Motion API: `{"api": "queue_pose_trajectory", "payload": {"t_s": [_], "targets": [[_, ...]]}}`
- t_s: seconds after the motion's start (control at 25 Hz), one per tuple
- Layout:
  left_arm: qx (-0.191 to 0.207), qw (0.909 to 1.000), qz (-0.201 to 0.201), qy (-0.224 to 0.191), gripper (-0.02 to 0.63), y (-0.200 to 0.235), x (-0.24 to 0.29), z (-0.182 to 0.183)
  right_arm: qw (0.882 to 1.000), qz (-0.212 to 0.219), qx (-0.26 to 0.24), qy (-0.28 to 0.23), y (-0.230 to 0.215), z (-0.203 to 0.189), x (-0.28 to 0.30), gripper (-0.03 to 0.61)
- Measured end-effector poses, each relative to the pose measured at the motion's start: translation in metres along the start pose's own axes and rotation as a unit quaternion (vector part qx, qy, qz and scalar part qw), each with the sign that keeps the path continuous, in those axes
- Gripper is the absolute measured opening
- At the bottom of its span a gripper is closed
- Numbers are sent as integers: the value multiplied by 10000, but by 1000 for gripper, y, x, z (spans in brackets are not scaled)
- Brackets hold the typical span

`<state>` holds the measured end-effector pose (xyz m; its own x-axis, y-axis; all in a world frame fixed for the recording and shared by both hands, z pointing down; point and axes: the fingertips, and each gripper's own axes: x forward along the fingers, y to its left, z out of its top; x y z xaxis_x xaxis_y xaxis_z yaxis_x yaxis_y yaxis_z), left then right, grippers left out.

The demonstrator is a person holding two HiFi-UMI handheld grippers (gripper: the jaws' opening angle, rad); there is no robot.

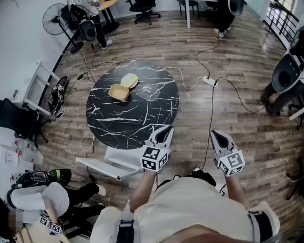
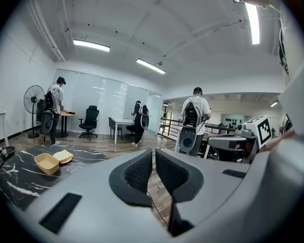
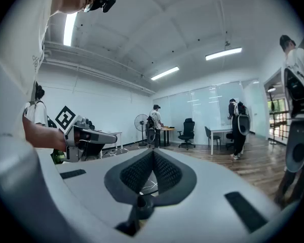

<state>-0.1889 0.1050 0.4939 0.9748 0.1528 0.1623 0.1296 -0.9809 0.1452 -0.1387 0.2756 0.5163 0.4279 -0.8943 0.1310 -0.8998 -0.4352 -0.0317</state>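
Cables are your hazard: a dark lead (image 1: 212,110) trails over the wood floor just right of the round black marble table (image 1: 116,128), and a careless step could snag it. Both tongs are clenched on nothing, the left gripper (image 1: 163,133) at the table's near edge, the right gripper (image 1: 218,136) off it. The tan box (image 1: 118,92) lies open near the far edge. Other people stand about the office.
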Motion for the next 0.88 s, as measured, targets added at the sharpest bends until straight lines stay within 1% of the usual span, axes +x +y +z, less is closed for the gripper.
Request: {"api": "queue_pose_trajectory", "payload": {"t_s": [0.16,0.28,0.36,0.56,0.88], "targets": [[-6,10000,44,12,37,-9,14,5,9999,-32,-148,7,-19,8,-7,6],[23,10000,79,-24,37,-11,23,14,9992,-94,-393,75,-26,11,-9,6],[16,10000,94,-19,37,-15,29,14,9988,-106,-469,87,-30,11,-13,7],[-28,9999,27,107,37,-29,46,3,9991,-168,-368,81,-44,4,-26,8],[86,9997,-73,232,37,-48,73,-3,9993,-263,-240,100,-73,-10,-40,8]]}}
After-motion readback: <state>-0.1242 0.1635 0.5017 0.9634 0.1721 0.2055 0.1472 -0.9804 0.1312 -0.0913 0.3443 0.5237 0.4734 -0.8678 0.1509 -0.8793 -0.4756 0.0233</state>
